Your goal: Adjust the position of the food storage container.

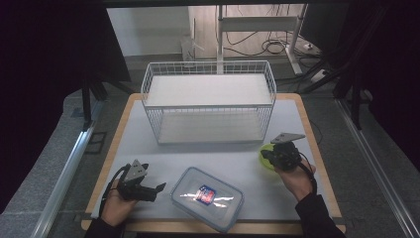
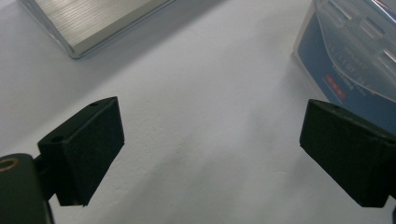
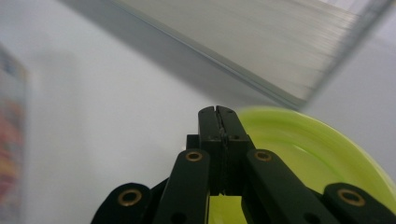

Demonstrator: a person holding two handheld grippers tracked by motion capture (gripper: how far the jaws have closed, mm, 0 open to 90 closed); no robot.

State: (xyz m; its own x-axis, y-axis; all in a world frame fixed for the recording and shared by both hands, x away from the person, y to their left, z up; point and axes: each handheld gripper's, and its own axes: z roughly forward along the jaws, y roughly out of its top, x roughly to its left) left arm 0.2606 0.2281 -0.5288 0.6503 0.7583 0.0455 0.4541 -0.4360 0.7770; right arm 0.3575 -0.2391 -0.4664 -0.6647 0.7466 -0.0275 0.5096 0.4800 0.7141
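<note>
Lime-green round plastic bowl (image 1: 266, 156), at four o'clock of the white wire basket (image 1: 208, 101), is pinched at its rim by the closed right gripper (image 1: 271, 154), seemingly for carrying, while the left gripper (image 1: 159, 188) is held apart.

I count one white wire basket (image 1: 208, 101) on my table (image 1: 297, 193). There is one clear box (image 1: 207, 197) with a lid. There is one green bowl (image 1: 266, 157). I hold two grippers, one in each hand.
</note>
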